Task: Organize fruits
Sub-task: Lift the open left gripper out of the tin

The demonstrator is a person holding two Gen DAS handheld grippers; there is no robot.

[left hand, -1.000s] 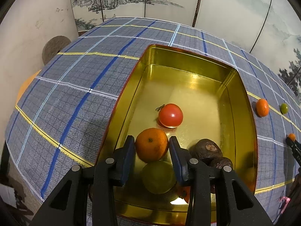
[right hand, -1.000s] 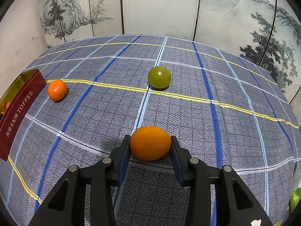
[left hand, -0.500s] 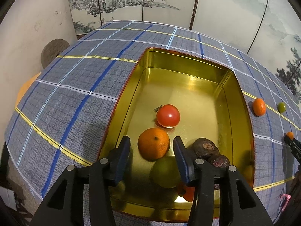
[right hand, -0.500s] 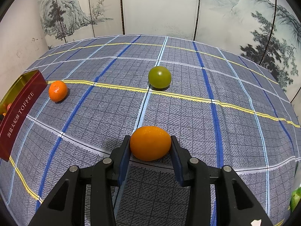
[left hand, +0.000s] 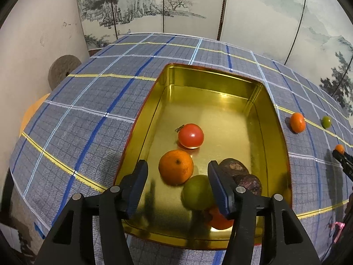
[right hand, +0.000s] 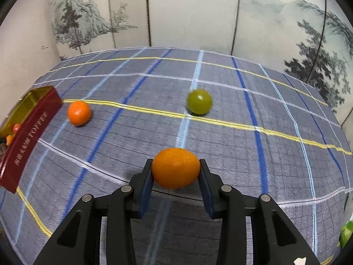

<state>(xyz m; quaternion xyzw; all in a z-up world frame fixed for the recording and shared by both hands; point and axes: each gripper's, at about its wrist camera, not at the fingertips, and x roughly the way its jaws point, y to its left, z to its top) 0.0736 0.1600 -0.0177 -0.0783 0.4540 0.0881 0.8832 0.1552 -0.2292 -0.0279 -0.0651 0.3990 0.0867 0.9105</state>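
Right gripper (right hand: 176,169) fingers clench an orange fruit (right hand: 175,167), long axis crosswise; tin (right hand: 33,119) lies toward the tabletop's left edge. Left gripper (left hand: 176,176) fingers opening, released.

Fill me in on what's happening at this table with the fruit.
A person with a gripper in each hand is sorting fruit into a gold metal tin on a blue plaid tablecloth. The left gripper hovers over the tin, its jaws opening clear of a round orange tangerine lying inside beside a red tomato. The right gripper is clamped on an oval orange fruit. A small orange mandarin and a round green fruit wait on the cloth.
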